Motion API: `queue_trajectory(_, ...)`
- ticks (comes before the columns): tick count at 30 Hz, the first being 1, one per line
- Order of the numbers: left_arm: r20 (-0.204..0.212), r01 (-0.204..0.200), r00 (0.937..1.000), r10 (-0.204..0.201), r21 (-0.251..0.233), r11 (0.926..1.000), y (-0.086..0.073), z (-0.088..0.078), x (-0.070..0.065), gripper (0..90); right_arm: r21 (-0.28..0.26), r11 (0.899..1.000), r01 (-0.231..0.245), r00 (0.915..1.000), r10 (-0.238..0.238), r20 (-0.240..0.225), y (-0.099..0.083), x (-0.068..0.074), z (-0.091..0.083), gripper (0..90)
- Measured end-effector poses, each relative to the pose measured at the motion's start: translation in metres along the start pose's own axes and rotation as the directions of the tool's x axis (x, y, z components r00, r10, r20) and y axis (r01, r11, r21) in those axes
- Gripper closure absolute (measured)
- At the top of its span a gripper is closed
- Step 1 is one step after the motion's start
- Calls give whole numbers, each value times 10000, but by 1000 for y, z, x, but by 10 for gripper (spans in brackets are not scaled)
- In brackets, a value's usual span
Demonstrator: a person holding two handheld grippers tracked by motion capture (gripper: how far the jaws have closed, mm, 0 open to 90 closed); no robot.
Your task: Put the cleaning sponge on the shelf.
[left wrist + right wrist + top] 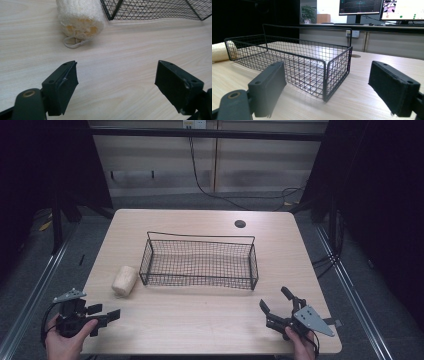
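Pale wood covers the table (200, 320), and a black wire basket (200, 262) sits in the middle of the high view; nothing lies inside it. A cream loofah sponge (124, 280) lies just left of the basket, very near its left wall; I cannot tell if they touch. In the left gripper view the loofah sponge (80, 18) is at the top left of the frame, with a small white loop hanging from its near end, and the basket corner (110, 15) is just to its right.

Down in the lower left of the high view a hand holds the left gripper (107, 312); its jaws are spread wide with nothing between them, and they point toward the sponge, but they are well apart from it. In the lower right, the other hand holds the right gripper (274, 300); its jaws are spread wide too, and they hold nothing. In the right gripper view the basket (287, 65) stands a little ahead of the jaws.

The job looks like putting the sponge into the basket; I think it has hardly begun. Nothing is picked up yet; the reach, the grab, the lift and the drop into the basket are all left to do.
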State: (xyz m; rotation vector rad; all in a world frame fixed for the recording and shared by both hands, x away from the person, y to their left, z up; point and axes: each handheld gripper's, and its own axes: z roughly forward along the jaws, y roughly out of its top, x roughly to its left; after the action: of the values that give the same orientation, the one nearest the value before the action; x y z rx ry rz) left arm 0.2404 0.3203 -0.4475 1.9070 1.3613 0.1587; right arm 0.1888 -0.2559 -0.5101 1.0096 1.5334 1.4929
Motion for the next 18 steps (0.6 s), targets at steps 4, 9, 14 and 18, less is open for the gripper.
queue_trajectory(4,-430,-41,9991,38,-70,10000,9,0,-3,180,-2,10000,-14,10000,14,15,0,0,0,135)
queue_trajectory(9,-48,-57,10000,57,58,10000,18,-3,-8,201,-65,9999,-87,10000,87,38,0,0,0,135)
queue_trajectory(14,166,-288,9995,277,682,9973,28,-2,-12,229,-95,9999,-90,9999,91,79,0,0,-1,135)
queue_trajectory(18,148,-636,9979,623,1181,9910,35,2,-14,224,-142,9999,-75,9999,77,131,-1,0,-1,135)
